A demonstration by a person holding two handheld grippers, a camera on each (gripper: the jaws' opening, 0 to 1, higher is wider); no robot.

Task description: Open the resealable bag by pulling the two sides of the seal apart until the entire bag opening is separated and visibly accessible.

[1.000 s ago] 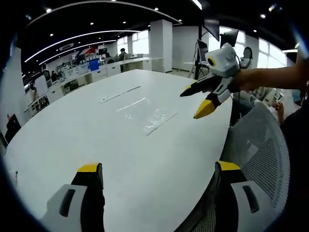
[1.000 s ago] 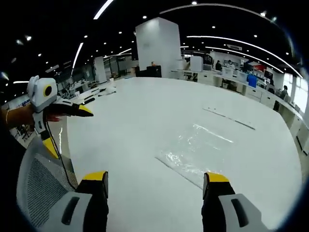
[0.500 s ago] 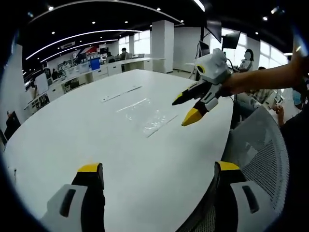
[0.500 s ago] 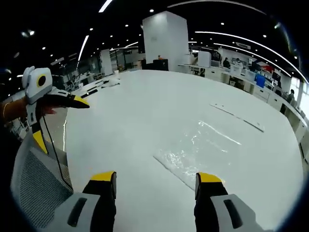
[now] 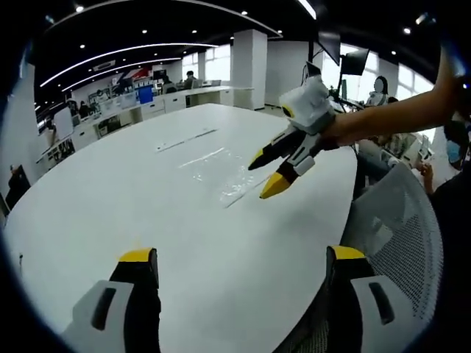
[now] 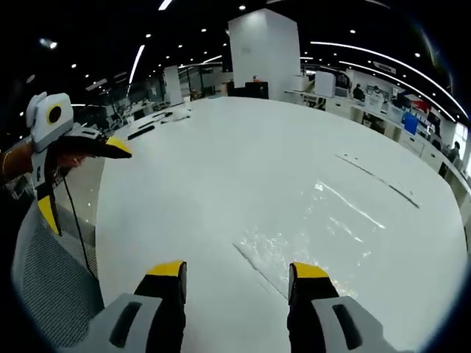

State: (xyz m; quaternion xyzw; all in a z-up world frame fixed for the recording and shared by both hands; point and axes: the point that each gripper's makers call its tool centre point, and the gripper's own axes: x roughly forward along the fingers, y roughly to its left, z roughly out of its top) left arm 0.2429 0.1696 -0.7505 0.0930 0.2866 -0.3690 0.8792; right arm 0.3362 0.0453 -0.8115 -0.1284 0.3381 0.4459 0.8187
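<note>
Since a second ago the right gripper (image 5: 265, 173) has swung lower and nearer the resealable bag (image 5: 221, 176), its jaws parted and holding nothing. That clear bag lies flat on the white table (image 5: 110, 191), just beyond the right gripper's tips (image 6: 237, 271). At the table's near edge, the left gripper (image 5: 239, 257) gapes wide, empty.

Both views over one white table (image 5: 110, 191)
</note>
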